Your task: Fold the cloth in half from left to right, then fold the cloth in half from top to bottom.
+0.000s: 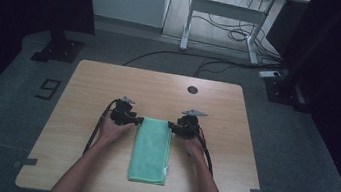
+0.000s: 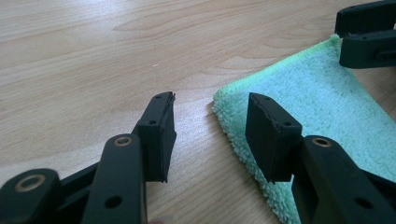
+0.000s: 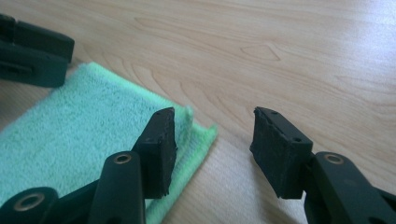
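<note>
A green cloth (image 1: 151,150), folded into a long rectangle, is laid flat near the middle of the counter (image 1: 88,89). In the high view its long axis is seen running from 6 o'clock to 12 o'clock, with one short end toward the person and the other pointing away.

Both forearms are brought in from the near edge and angled inward. The left hand-held gripper (image 1: 138,120) is held at the far left corner of the cloth, at about 10 o'clock from the cloth's middle, and is pointed toward 3 o'clock. The right hand-held gripper (image 1: 171,125) is held at the far right corner, at about 2 o'clock, and is pointed toward 9 o'clock.

In the left gripper view, the jaws are seen standing moderately apart with nothing clamped; one jaw is placed over the bare wood, the other over the cloth's fluffy edge (image 2: 243,140). In the right gripper view, the same moderate gap is shown, and the stacked layers of the fold (image 3: 196,135) are revealed at the corner, a detail not made out from above. Whether the pads are touching the cloth cannot be told.
</note>
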{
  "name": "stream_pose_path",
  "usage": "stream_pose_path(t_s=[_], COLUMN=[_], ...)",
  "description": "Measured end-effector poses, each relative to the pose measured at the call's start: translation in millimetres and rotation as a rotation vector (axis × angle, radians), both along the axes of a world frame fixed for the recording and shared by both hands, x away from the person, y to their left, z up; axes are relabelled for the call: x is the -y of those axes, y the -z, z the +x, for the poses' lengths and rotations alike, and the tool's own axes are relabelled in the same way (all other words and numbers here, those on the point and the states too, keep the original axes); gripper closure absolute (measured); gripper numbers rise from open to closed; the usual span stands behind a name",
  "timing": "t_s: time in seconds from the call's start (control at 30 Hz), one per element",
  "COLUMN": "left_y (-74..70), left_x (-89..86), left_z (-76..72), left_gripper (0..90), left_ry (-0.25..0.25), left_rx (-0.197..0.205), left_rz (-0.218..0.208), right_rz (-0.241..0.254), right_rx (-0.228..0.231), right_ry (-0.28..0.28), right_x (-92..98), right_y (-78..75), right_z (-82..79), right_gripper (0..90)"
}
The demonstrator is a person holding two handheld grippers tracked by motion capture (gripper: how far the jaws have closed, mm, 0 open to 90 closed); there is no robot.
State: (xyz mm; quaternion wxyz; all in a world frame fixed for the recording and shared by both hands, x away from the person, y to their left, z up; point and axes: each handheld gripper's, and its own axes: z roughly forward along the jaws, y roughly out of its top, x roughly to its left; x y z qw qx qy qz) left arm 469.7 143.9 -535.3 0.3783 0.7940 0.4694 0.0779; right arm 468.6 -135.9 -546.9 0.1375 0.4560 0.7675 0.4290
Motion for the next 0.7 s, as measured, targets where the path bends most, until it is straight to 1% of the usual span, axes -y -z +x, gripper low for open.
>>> stream_pose_path(t_s=[0.13, 0.23, 0.37, 0.5, 0.6, 0.7], left_y=[1.6, 0.2, -1.3, 0.8, 3.1, 4.2], left_x=[2.4, 3.8, 3.6, 5.1, 7.2, 10.5], left_z=[0.8, -0.3, -0.6, 0.3, 1.4, 2.6], left_gripper=[51.4, 50.8, 49.9, 49.7, 49.7, 50.1], left_ry=[-0.003, 0.002, -0.001, 0.001, 0.005, 0.009], left_rx=[0.000, 0.003, 0.006, 0.004, -0.004, -0.005], left_rz=[-0.005, 0.000, -0.006, -0.006, -0.004, -0.001], right_rz=[-0.004, -0.009, -0.012, -0.010, -0.020, -0.044], right_rx=[0.003, 0.000, 0.001, -0.004, -0.007, -0.005], right_ry=[-0.002, -0.007, -0.004, -0.008, -0.011, -0.016], right_x=[-3.7, -5.4, -5.7, -6.8, -9.9, -12.5], right_y=[-1.7, -1.8, -1.2, -0.5, 1.1, 3.3], right_z=[2.5, 3.0, 3.8, 4.1, 4.5, 4.7], right_gripper=[49.1, 48.9, 48.7, 48.9, 49.2, 50.8])
